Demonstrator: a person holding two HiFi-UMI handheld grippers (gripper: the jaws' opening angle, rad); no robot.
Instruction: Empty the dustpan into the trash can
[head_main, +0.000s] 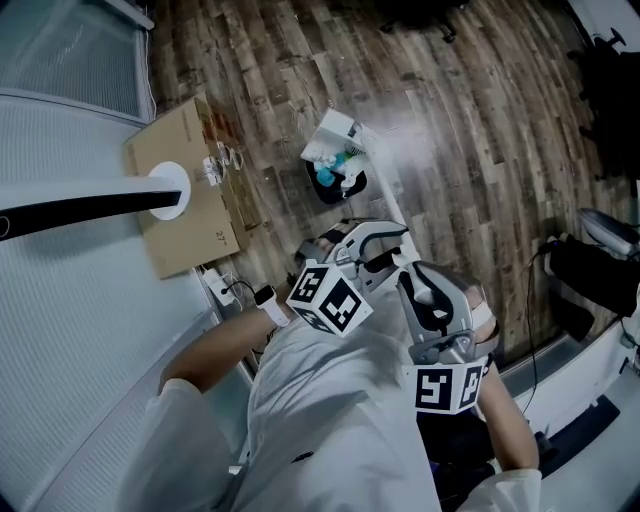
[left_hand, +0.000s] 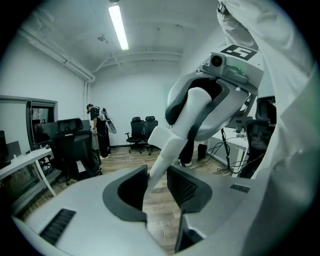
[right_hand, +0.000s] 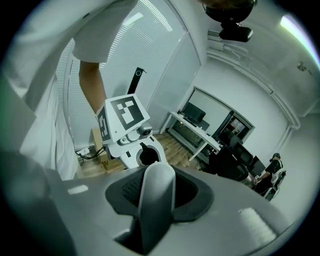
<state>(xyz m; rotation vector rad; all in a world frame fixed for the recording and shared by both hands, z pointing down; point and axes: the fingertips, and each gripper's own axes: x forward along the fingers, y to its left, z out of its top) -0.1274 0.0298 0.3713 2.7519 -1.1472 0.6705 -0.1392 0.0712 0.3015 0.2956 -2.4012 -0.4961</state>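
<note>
Office: desks (right_hand: 195, 129), swivel chairs (left_hand: 135, 131), monitors (right_hand: 194, 113)

The person is wearing a white short-sleeved shirt (head_main: 320, 400) and a white band (head_main: 273, 305) at the left wrist. The left gripper (head_main: 368, 243) is showing a rounded white and grey shell, with the left marker cube (head_main: 328, 298) of black-and-white squares riding on it. The right gripper (head_main: 412, 272) is showing the same shell, with the right marker cube (head_main: 448, 388) on it. Both are carrying dark, finely textured pads (left_hand: 186, 187) inside pale grey jaws.
</note>
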